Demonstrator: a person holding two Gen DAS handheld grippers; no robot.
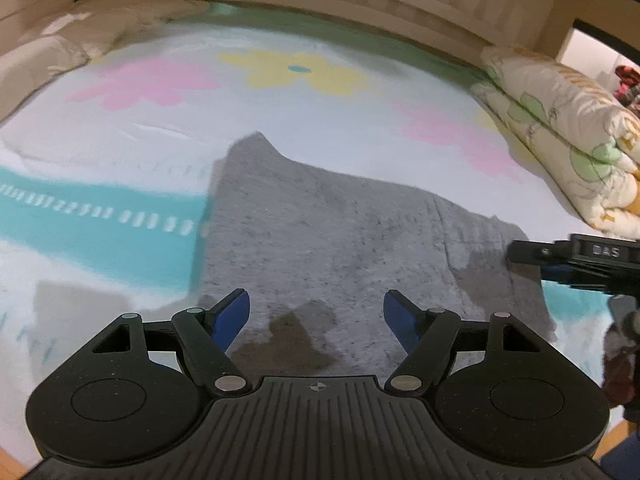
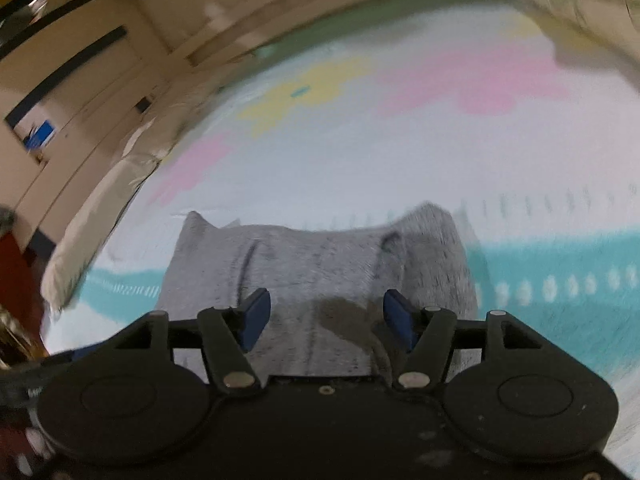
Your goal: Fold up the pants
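Grey pants (image 1: 328, 240) are laid folded on the flowered bed sheet (image 1: 280, 120). Left gripper (image 1: 316, 316) is held over their 6 o'clock edge, jaws spread, empty. Right gripper (image 2: 326, 316) likewise, jaws spread, nothing pinched.

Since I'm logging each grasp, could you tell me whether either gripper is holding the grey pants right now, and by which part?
Nothing is held. The left gripper and right gripper both hang open above the grey pants, pads clear of the cloth.
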